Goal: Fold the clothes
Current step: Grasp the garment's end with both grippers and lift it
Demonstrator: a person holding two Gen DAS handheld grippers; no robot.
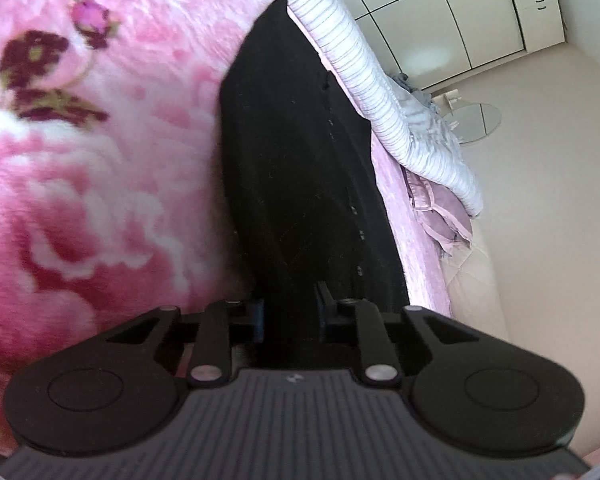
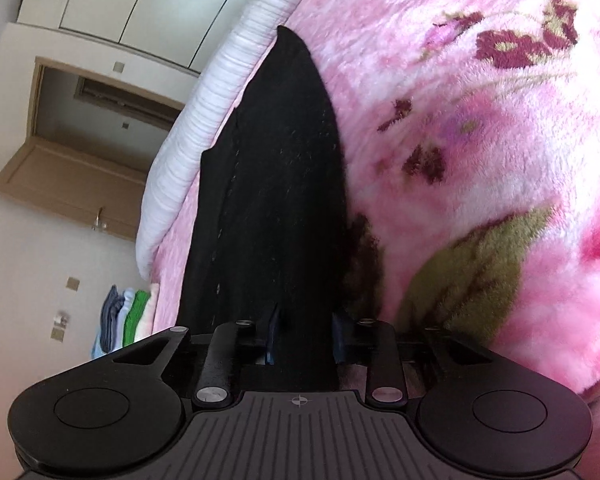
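A black garment lies stretched along a pink flowered blanket on a bed. My left gripper is shut on one end of the garment, cloth filling the gap between its fingers. In the right wrist view the same black garment runs away from my right gripper, which is shut on its near end. The garment looks folded lengthwise, with layered edges showing on one side. Both grippers hold it just above the blanket.
A rolled white striped quilt lies along the bed's far edge, also in the right wrist view. A stack of folded clothes sits beyond the bed. White wardrobes and an open door stand behind.
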